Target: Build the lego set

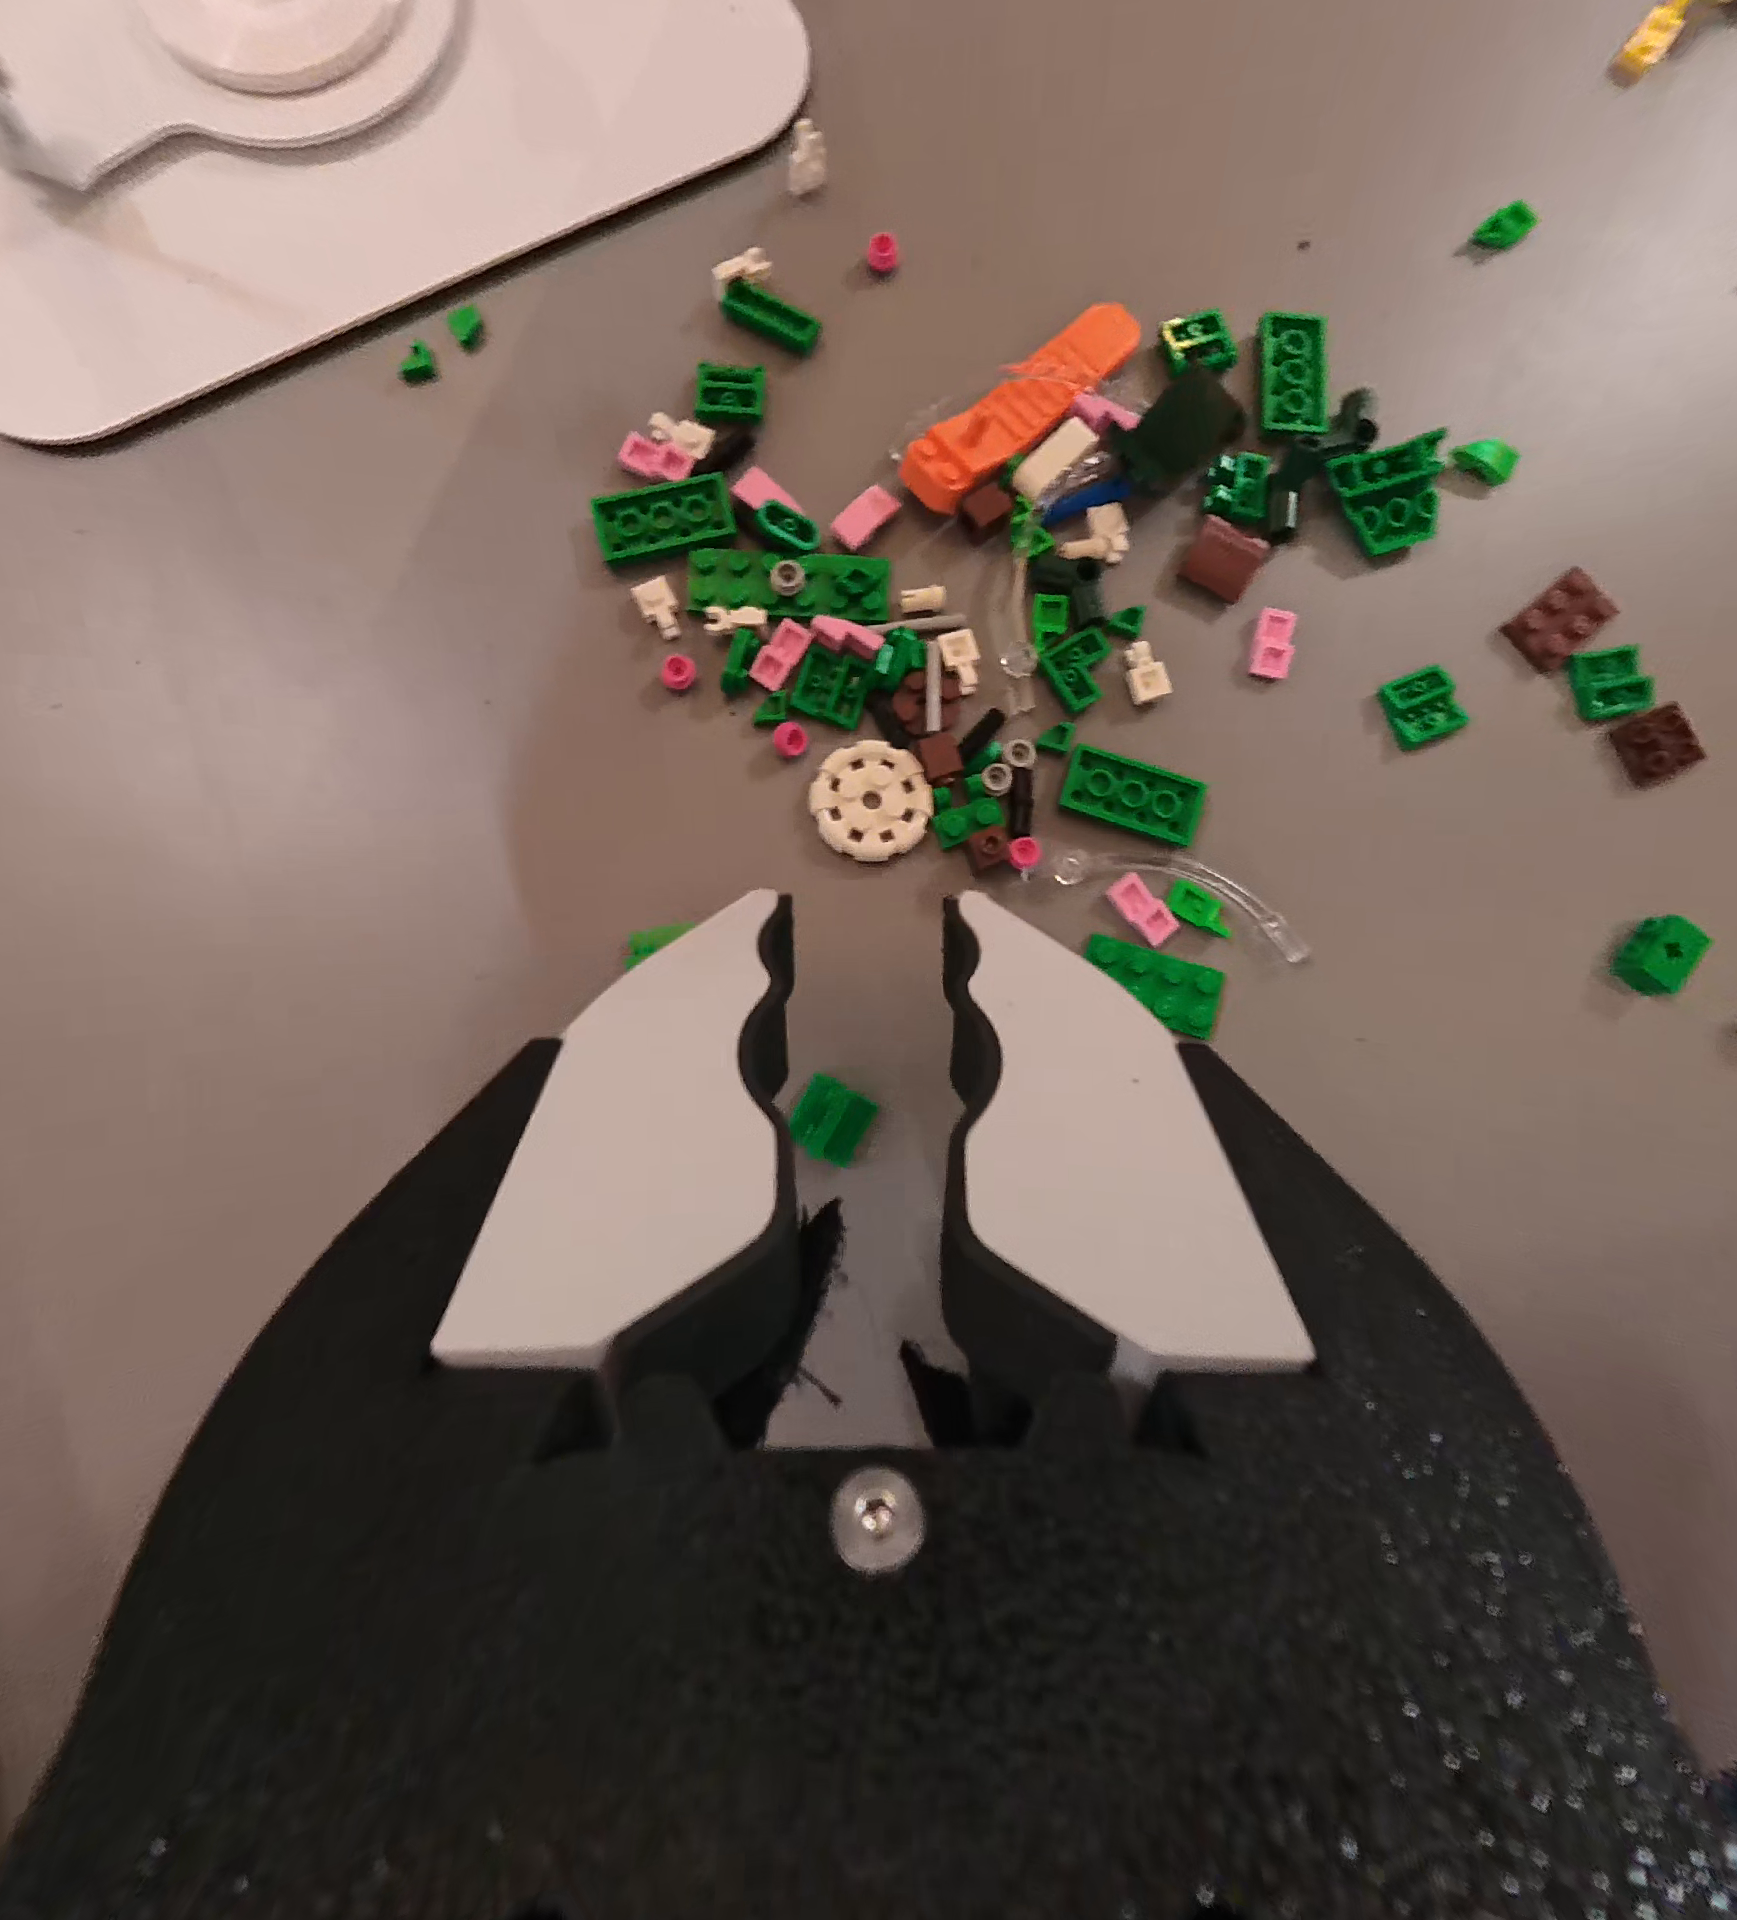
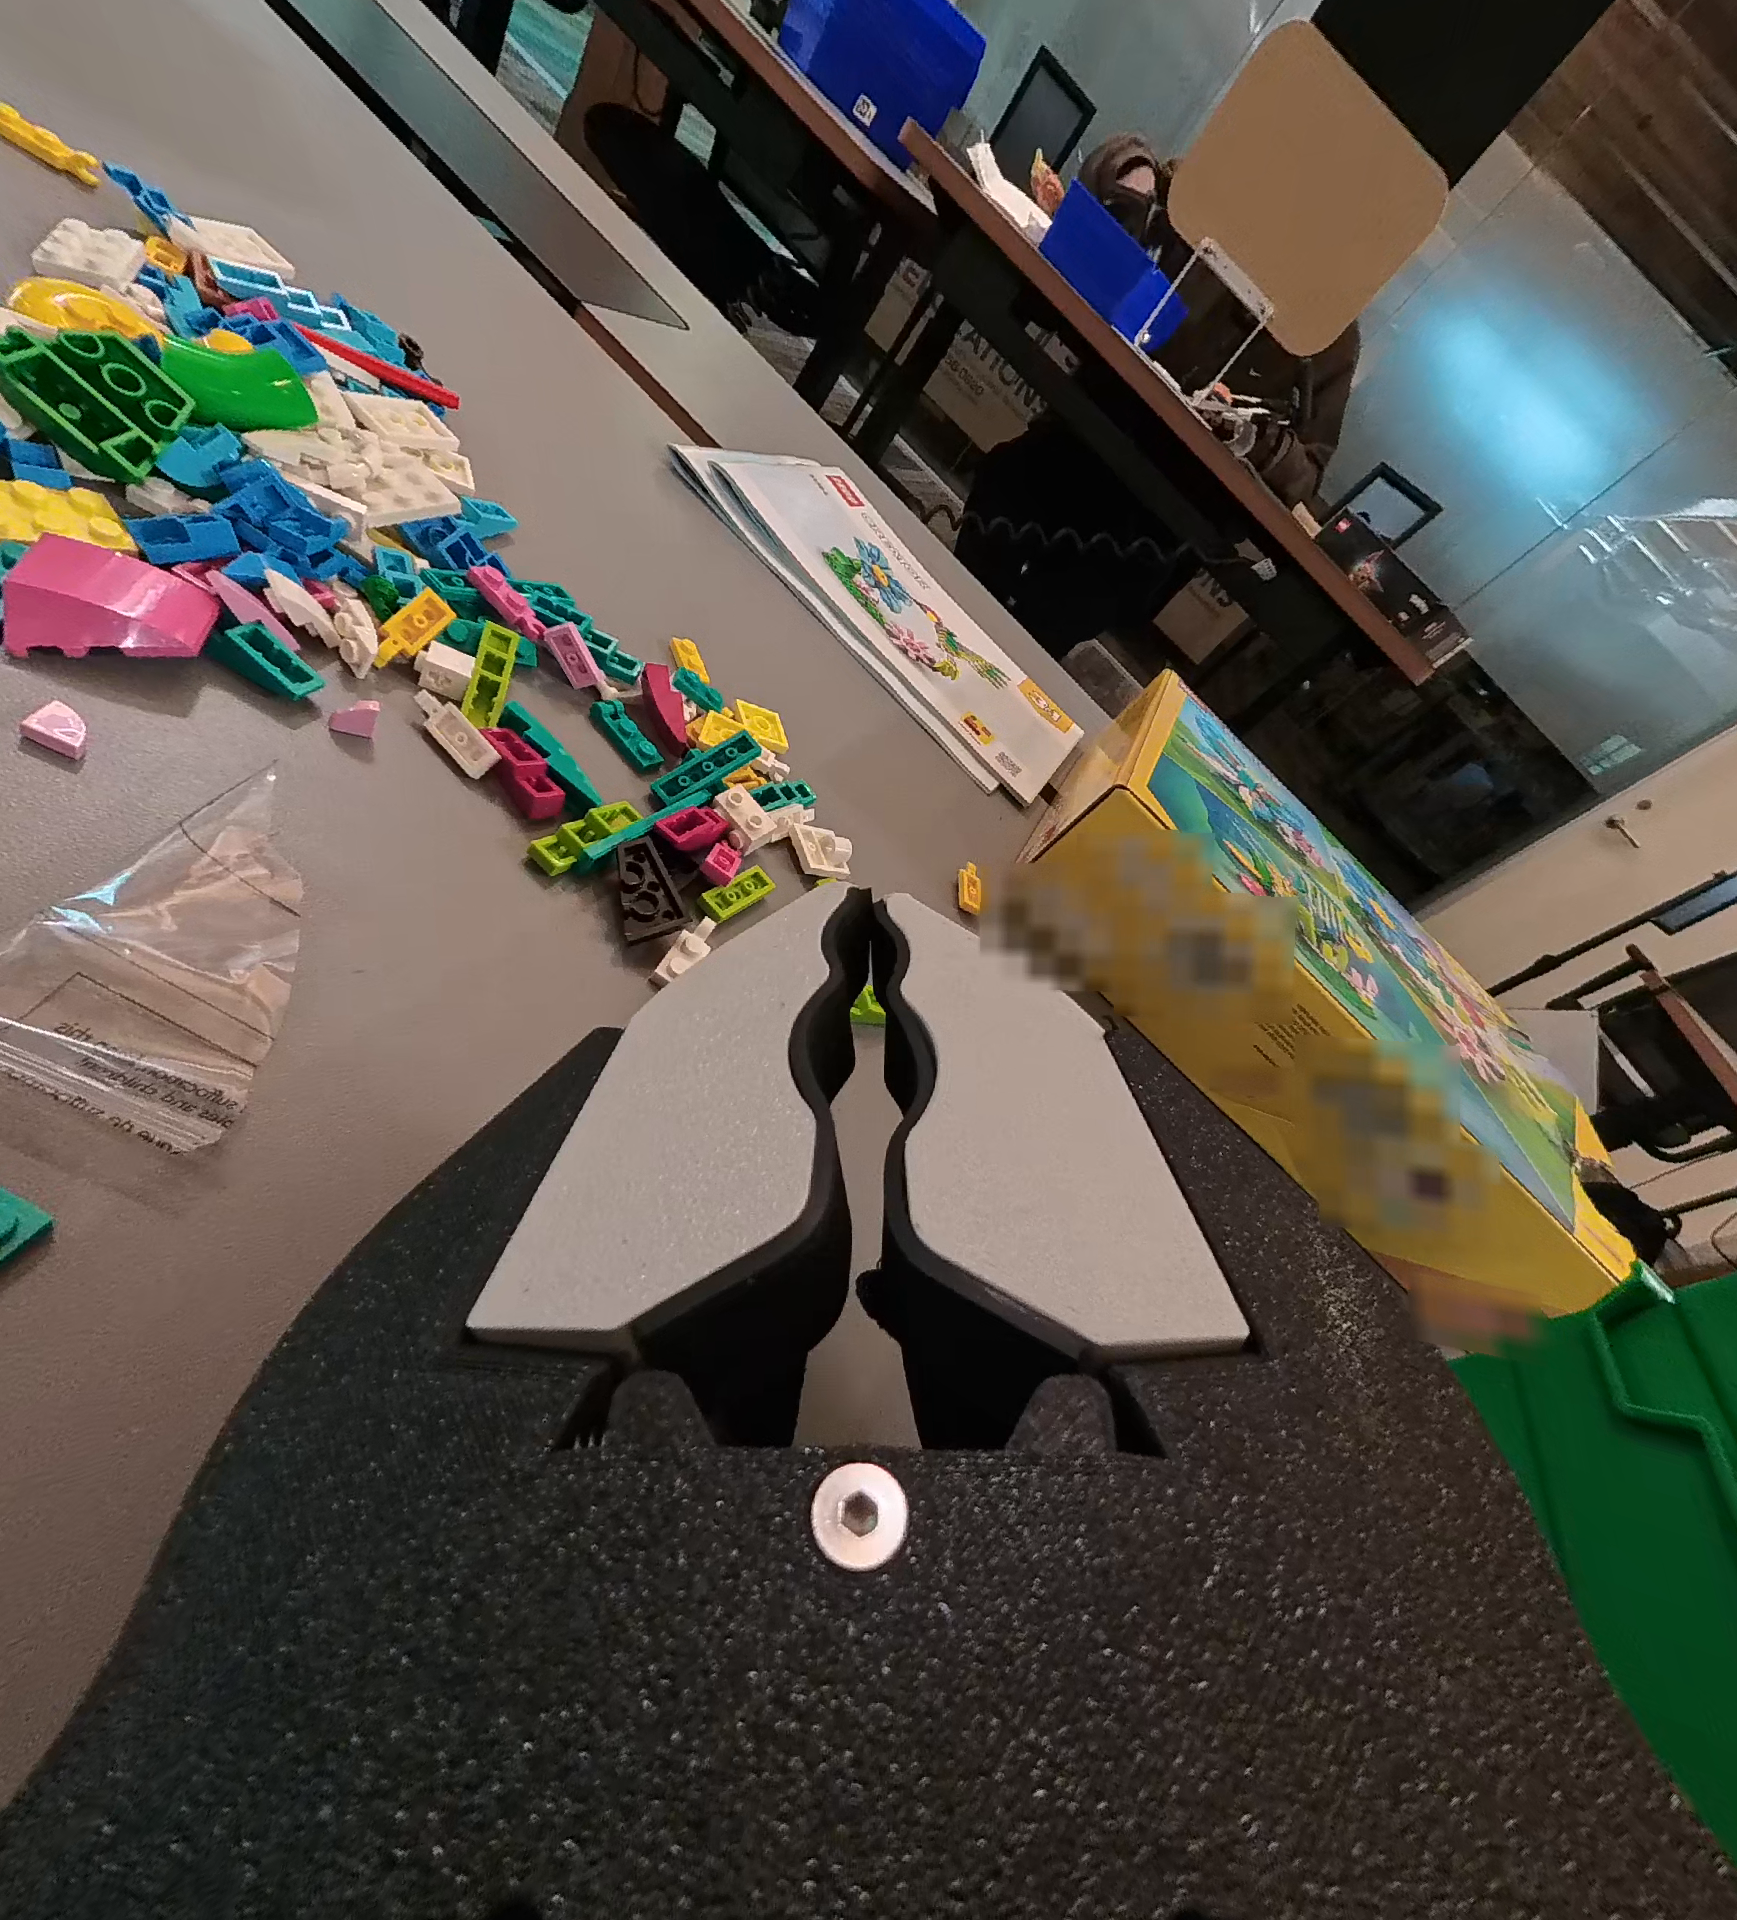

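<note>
Glossy plastic bricks (image 2: 105, 613) and a crinkled clear film bag (image 2: 131, 977) are noted on the matt grey table (image 2: 448, 935).

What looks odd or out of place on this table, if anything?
Mostly just loose bricks for building. Odd bits: an empty clear plastic bag lies crumpled beside the colourful brick pile, and black frayed padding hangs ragged inside the left hand-held gripper.
</note>
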`<state>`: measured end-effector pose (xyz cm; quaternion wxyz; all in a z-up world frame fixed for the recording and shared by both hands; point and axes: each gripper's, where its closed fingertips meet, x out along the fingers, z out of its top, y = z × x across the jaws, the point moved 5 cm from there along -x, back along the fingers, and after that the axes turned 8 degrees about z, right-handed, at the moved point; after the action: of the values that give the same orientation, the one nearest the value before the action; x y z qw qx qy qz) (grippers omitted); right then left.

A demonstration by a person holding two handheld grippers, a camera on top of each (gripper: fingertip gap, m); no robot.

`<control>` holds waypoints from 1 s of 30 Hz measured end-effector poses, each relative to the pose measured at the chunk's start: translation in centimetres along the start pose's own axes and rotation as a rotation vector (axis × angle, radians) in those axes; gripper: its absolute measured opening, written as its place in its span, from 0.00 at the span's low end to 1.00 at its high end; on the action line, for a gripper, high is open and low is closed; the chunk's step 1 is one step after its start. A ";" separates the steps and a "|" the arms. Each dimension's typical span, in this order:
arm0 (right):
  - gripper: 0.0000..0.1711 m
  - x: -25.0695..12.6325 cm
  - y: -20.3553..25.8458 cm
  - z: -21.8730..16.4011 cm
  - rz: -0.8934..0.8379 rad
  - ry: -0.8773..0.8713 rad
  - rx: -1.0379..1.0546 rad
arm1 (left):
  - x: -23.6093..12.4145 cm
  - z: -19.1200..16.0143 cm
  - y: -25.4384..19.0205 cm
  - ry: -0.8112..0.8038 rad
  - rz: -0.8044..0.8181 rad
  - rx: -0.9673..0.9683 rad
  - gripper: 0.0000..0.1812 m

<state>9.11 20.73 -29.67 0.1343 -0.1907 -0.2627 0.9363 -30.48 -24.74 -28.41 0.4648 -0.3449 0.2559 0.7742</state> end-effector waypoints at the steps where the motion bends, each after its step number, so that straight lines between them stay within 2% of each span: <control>1: 0.00 0.0 0.0 0.0 0.001 0.000 0.000 | 0.1 -0.1 -0.1 0.002 -0.014 0.006 0.14; 7: 0.00 0.0 0.0 0.0 0.003 -0.002 -0.001 | 0.2 -1.4 -1.5 0.019 -0.089 0.069 0.14; 15: 0.00 0.0 0.1 0.0 0.008 0.004 -0.005 | -0.1 -3.4 -4.1 0.050 -0.220 0.265 0.20; 23: 0.00 0.0 0.1 0.0 0.006 0.005 -0.006 | 1.3 -3.2 -5.7 0.060 -0.198 0.274 0.24; 26: 0.00 0.0 0.1 0.0 0.007 0.004 -0.005 | 2.0 -3.0 -5.5 0.074 -0.134 0.281 0.26; 30: 0.00 0.1 0.1 0.0 0.008 0.004 -0.006 | 2.2 -2.7 -5.4 0.074 -0.114 0.281 0.18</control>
<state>9.05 20.66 -29.75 0.1304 -0.1941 -0.2642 0.9357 -25.54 -23.08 -32.19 0.5419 -0.3186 0.3588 0.6900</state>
